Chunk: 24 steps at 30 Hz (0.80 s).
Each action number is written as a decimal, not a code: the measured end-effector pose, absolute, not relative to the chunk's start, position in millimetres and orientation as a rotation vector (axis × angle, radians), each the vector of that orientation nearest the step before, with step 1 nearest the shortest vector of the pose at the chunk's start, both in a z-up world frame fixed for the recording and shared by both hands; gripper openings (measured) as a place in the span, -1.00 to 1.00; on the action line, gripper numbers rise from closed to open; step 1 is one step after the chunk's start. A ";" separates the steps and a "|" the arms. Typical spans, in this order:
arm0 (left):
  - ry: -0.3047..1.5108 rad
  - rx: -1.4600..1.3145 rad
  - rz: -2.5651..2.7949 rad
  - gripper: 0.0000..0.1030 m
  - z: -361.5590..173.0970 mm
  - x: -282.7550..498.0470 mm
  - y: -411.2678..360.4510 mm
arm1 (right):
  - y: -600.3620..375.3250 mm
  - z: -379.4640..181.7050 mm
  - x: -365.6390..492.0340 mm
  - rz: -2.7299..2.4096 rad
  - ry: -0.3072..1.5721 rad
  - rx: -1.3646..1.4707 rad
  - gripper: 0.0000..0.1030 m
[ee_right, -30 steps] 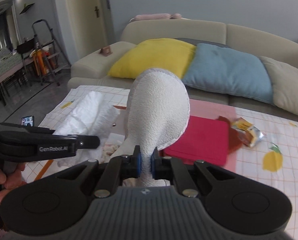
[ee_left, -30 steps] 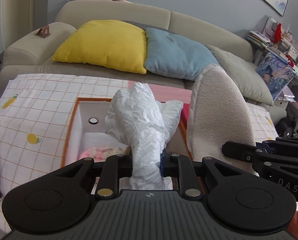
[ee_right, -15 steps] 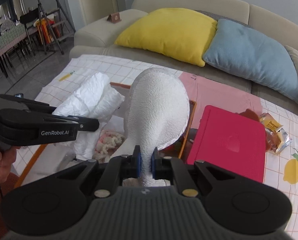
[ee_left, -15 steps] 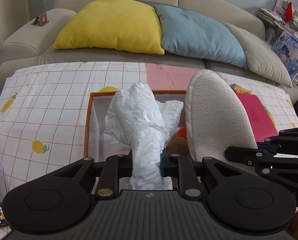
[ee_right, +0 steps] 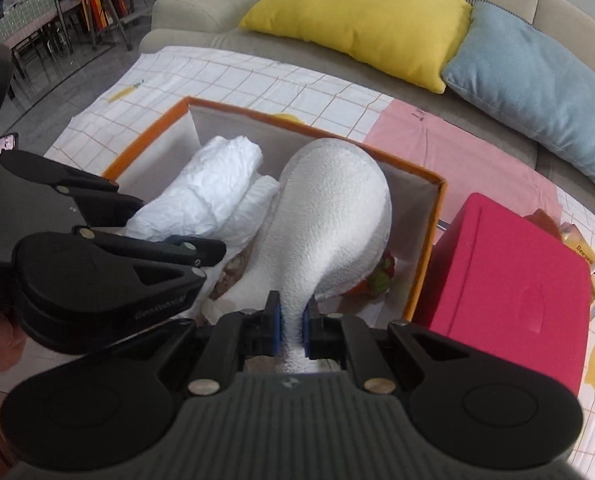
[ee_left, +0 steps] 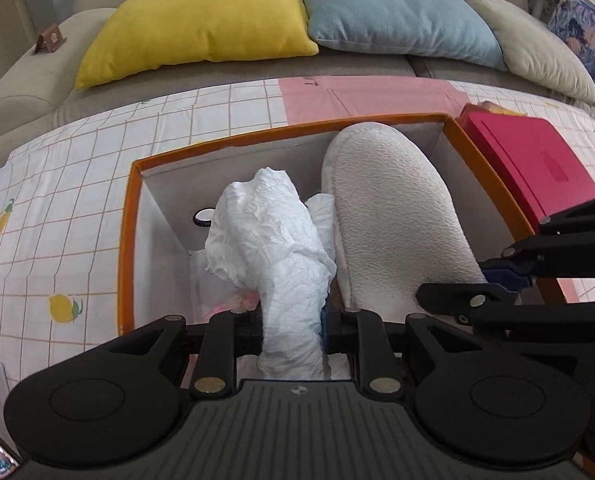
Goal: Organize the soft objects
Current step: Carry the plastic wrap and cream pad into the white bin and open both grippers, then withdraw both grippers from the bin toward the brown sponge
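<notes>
My left gripper (ee_left: 291, 322) is shut on a crumpled white cloth (ee_left: 273, 248) and holds it inside the orange-rimmed box (ee_left: 129, 248). My right gripper (ee_right: 292, 330) is shut on a cream fleece slipper (ee_right: 329, 216), also down in the box (ee_right: 425, 240), right of the cloth (ee_right: 213, 196). The slipper (ee_left: 393, 220) and the right gripper (ee_left: 509, 276) show in the left wrist view; the left gripper (ee_right: 205, 252) shows in the right wrist view. Pink and red soft items lie partly hidden on the box floor.
A red box lid (ee_right: 509, 284) lies right of the box on the checked tablecloth (ee_left: 57, 216). A snack packet (ee_right: 581, 248) lies beyond it. A sofa with yellow (ee_left: 201, 12) and blue (ee_left: 393, 12) cushions stands behind. A phone (ee_right: 5, 144) lies at the left.
Both grippers have tilted down and moved forward, lowering the white cloth and the slipper from above the table into the box. Both stay shut on their items.
</notes>
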<state>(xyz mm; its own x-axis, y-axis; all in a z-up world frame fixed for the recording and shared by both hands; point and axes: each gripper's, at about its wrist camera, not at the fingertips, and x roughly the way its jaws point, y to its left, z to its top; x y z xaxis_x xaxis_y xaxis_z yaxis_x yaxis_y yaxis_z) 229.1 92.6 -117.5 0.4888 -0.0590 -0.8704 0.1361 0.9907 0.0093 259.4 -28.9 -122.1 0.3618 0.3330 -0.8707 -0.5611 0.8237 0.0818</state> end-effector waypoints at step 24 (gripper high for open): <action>1.007 -0.045 -0.119 0.63 -93.5 213.7 106.1 | -45.3 -97.6 240.7 0.592 0.934 -0.369 -0.03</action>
<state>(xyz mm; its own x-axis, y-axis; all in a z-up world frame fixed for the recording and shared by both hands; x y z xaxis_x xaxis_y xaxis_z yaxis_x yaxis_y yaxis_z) 213.7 106.1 -93.5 0.5282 -0.1200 -0.8406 0.0788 0.9926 -0.0922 240.7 -45.3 -97.6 0.4551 0.3127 -0.8337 -0.6203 0.7831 -0.0449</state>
